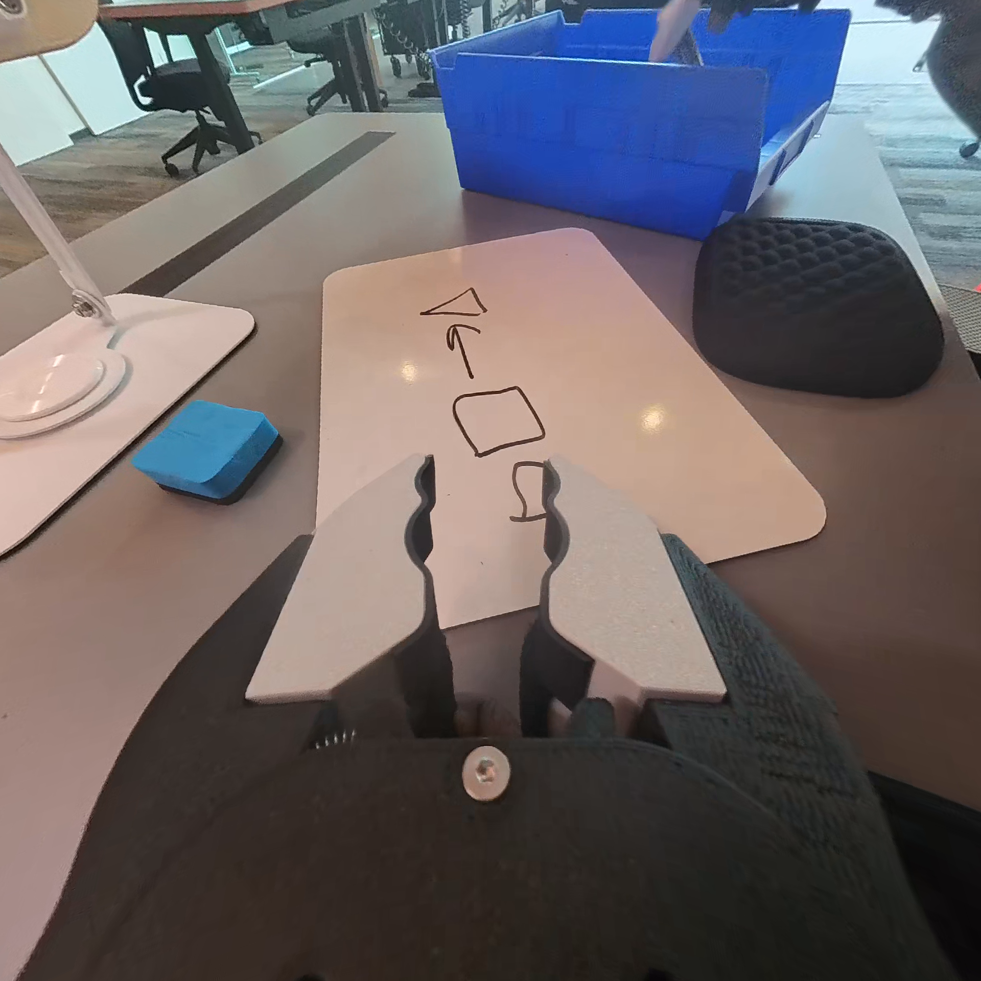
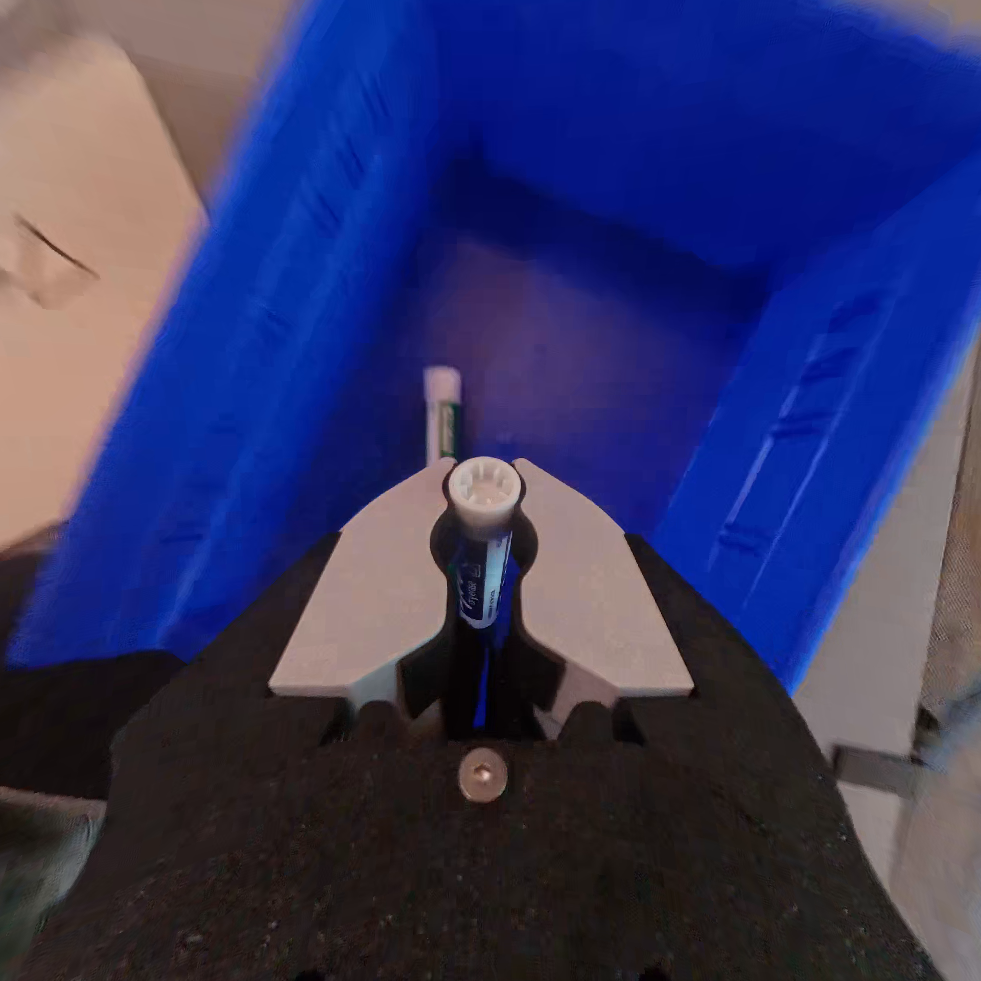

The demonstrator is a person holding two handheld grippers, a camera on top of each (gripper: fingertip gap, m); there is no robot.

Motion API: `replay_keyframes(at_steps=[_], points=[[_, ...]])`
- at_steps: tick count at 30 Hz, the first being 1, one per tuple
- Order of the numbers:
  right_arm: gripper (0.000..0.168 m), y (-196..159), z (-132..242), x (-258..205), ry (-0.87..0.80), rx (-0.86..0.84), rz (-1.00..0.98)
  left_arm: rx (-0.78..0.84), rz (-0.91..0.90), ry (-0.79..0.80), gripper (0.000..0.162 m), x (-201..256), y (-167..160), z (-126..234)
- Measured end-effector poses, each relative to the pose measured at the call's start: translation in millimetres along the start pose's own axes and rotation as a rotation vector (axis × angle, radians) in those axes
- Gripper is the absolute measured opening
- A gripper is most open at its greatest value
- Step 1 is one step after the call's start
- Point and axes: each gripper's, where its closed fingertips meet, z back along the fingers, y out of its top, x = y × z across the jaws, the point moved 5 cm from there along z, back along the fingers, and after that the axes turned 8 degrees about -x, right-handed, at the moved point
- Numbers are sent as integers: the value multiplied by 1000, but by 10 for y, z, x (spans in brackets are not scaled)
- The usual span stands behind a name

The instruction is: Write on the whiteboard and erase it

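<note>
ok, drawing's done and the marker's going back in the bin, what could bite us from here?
1. The right gripper holds the blue-labelled marker above the blue plastic bin; dropped from there, it may bounce or hit the green-labelled marker inside.
2. The left gripper hangs open over the white whiteboard; dipping could smear the drawn shapes.
3. The blue foam eraser lies off to the side, so an off-centre grab seems possible.

Even indoor light, glare spots on whiteboard (image 1: 584, 371); right wrist view motion-blurred, fisheye edges.
</note>
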Motion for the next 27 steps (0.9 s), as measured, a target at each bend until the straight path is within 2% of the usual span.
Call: replay_keyframes(at_steps=[4, 6, 7, 9, 11, 13, 14, 16, 17, 18, 20, 22, 25, 27], points=[[18, 76, -343, 139, -34, -215, 9, 4, 29, 29, 39, -58, -10, 34], [52, 196, -325, 184, -117, -193, -9, 3, 66, 35, 39, -99, -21, 51], [60, 315, -236, 134, -145, -109, -21, 8, 91, 38, 39, -125, -24, 62], [74, 635, 80, -159, -191, 170, -34, 24, 148, 56, 39, -195, -30, 98], [89, 963, 448, -792, -154, 488, 72, 56, 208, 77, 39, -278, -30, 150], [91, 1220, 678, -1715, 39, 720, 303, 83, 273, 70, 39, -336, -33, 196], [91, 1305, 693, -2203, 169, 764, 450, 84, 299, 74, 40, -366, -42, 215], [84, 1368, 458, -3085, 471, 656, 778, 64, 327, 106, 39, -420, -75, 239], [85, 1379, 221, -3401, 585, 522, 909, 47, 325, 124, 36, -434, -96, 243], [85, 1419, -73, -3608, 632, 385, 1003, 24, 310, 141, 31, -438, -119, 239], [88, 1576, -697, -3799, 580, 189, 1110, -47, 279, 155, 29, -430, -187, 200], [88, 1716, -1146, -3860, 517, 79, 1154, -118, 271, 121, 29, -394, -239, 143], [86, 1820, -1423, -3912, 492, 27, 1183, -160, 247, 113, 30, -365, -265, 107], [72, 1808, -1507, -3936, 466, 4, 1233, -172, 235, 111, 30, -354, -273, 101]])
